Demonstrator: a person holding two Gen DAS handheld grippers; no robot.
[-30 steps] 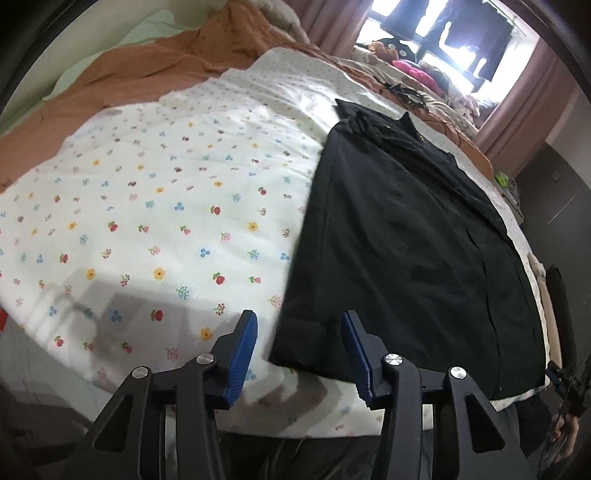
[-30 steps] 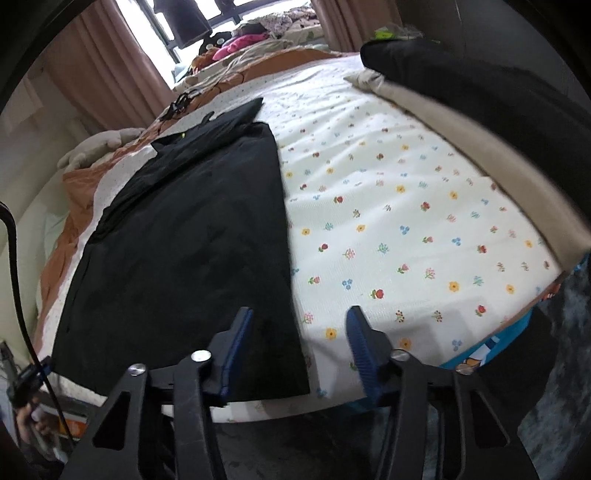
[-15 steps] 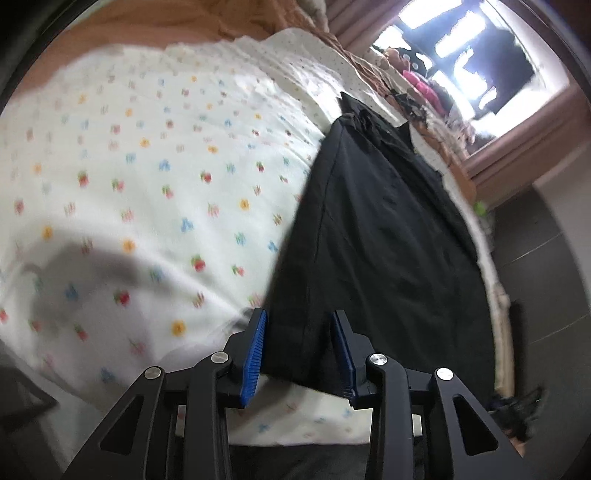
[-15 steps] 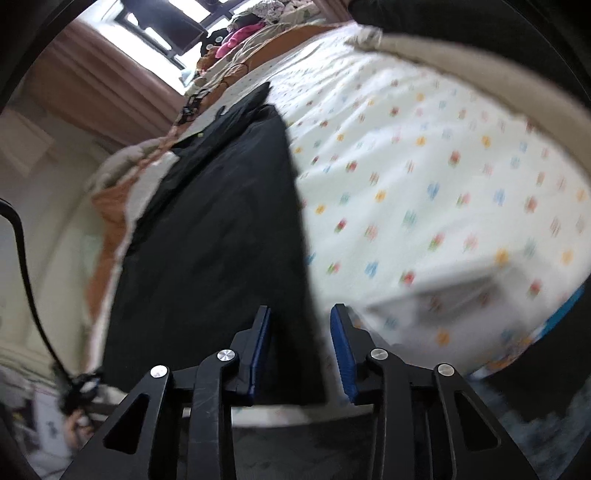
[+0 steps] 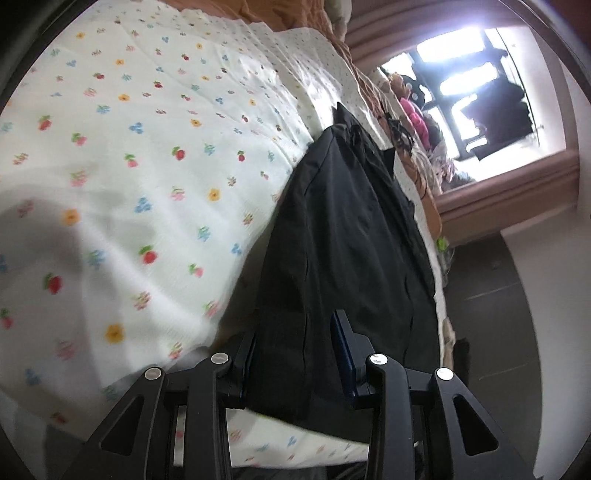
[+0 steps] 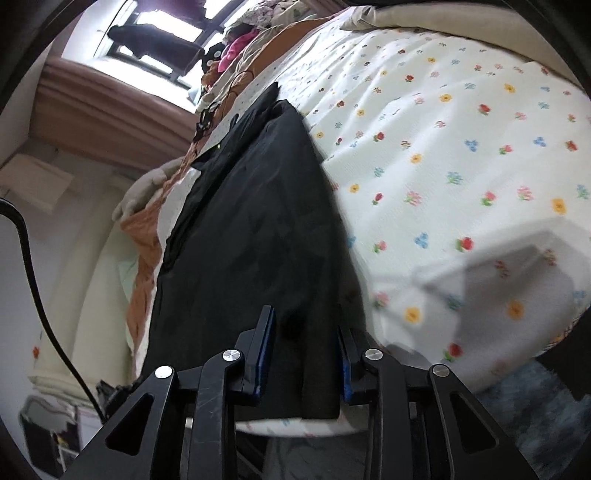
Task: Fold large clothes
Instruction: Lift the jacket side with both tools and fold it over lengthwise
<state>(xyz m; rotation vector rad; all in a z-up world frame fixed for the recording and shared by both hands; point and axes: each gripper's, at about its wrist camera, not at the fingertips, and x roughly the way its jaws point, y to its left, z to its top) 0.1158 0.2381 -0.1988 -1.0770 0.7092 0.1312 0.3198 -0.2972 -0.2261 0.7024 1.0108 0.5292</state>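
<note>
A black garment (image 5: 351,229) lies flat and lengthwise on the flowered bed sheet (image 5: 147,166), its hem at the near bed edge. My left gripper (image 5: 294,325) straddles the garment's near left corner. The cloth lies over its left finger, and the right pad (image 5: 341,347) sits beside the fabric with a wide gap. In the right wrist view, my right gripper (image 6: 304,319) straddles the near right corner of the garment (image 6: 251,221). Its jaws are closing with the hem between them, and I see no pinch. The sheet (image 6: 443,147) spreads to the right.
An orange blanket (image 5: 258,11) and a heap of clothes (image 6: 236,44) lie at the far end under a bright window (image 5: 480,92). A black cable (image 6: 33,277) hangs at the left. Beige folded cloth (image 6: 443,18) sits on the far right. Dark floor (image 5: 498,295) borders the bed.
Both grippers have sunk toward the bed edge and rolled, sliding onto the garment's two near corners. Their jaws have narrowed, and the hem now lies between the fingers of each.
</note>
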